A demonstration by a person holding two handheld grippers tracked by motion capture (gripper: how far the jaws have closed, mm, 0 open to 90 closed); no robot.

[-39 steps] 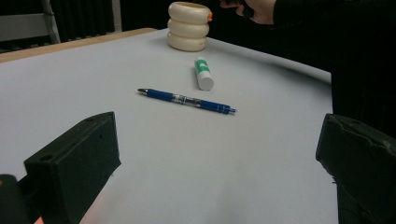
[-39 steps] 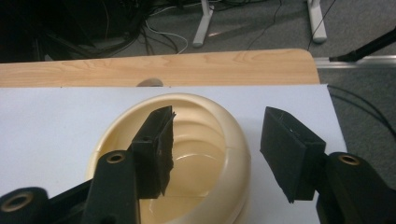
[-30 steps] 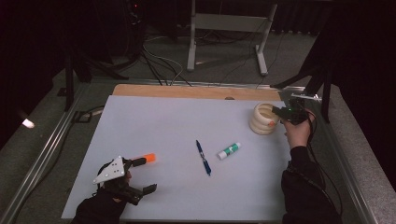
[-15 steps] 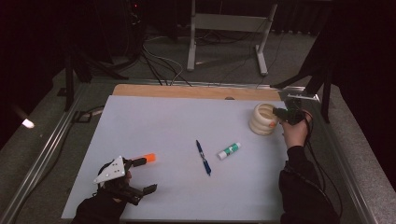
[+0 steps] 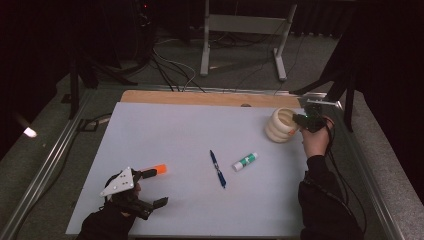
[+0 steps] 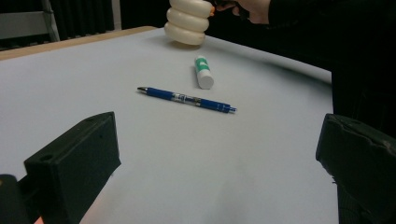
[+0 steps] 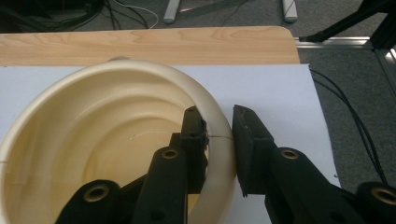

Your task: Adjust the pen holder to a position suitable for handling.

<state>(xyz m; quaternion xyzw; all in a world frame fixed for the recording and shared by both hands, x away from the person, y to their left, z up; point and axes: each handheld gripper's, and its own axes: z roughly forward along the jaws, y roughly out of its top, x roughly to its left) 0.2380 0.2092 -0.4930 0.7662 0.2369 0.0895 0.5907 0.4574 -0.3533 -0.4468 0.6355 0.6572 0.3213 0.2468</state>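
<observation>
Near the far right corner of the white table [image 5: 165,125], a cream ribbed cup [image 5: 280,125] standing upright, its rim caught by the right gripper [image 7: 219,140], one jaw inside the wall and one outside, just closed in on it and clamped. Toward the near left corner, the left gripper [image 5: 150,187] spread wide and holding nothing. Out in the middle, a blue pen [image 6: 187,99] and a green-and-white glue stick [image 6: 203,72] lying flat, just beside each other.

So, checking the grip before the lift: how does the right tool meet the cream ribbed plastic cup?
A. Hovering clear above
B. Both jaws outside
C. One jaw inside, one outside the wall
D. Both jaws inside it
C: the right tool straddles the wall of the cream ribbed plastic cup, one jaw each side.
</observation>
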